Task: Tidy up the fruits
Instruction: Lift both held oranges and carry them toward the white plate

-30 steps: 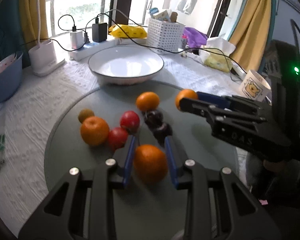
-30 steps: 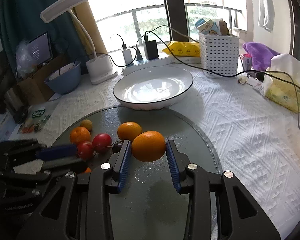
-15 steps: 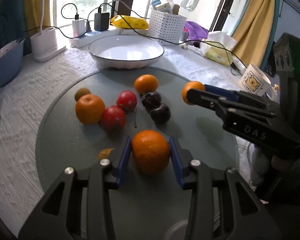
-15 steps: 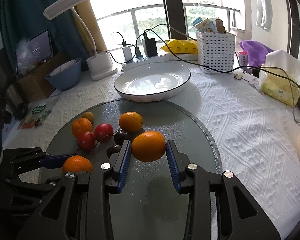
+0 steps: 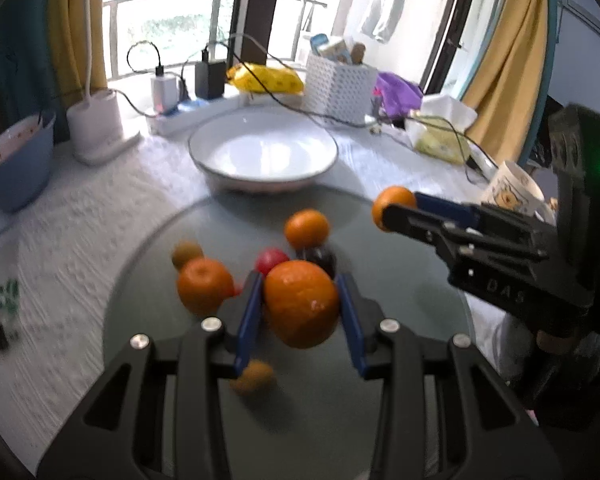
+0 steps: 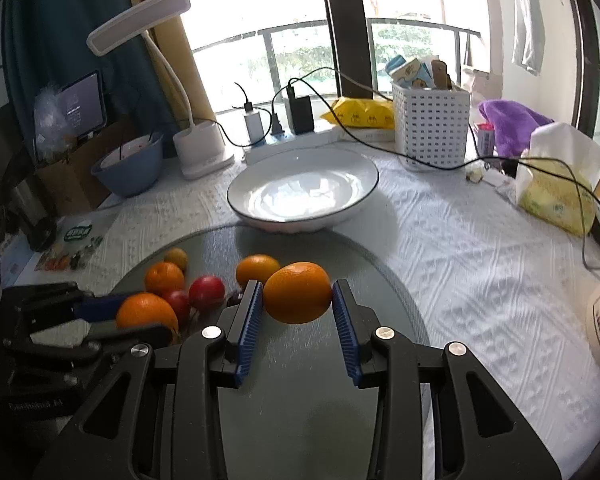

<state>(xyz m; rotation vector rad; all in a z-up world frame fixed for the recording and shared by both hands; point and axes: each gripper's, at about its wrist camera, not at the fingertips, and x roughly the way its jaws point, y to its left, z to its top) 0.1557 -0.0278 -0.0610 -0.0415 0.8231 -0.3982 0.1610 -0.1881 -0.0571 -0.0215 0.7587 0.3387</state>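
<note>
Oranges orange; two small fruits red. Glass mat grey-green. Bowl white, thin dark rim. Desk cloth white, raised woven pattern. Fingers blue, ribbed, on black frames. Basket white, perforated. Curtains mustard yellow.

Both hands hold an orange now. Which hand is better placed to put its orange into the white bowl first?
The right, probably. Its orange, held in the right gripper, faces the white bowl over bare mat, while loose fruit lies between the left gripper and the bowl.
</note>
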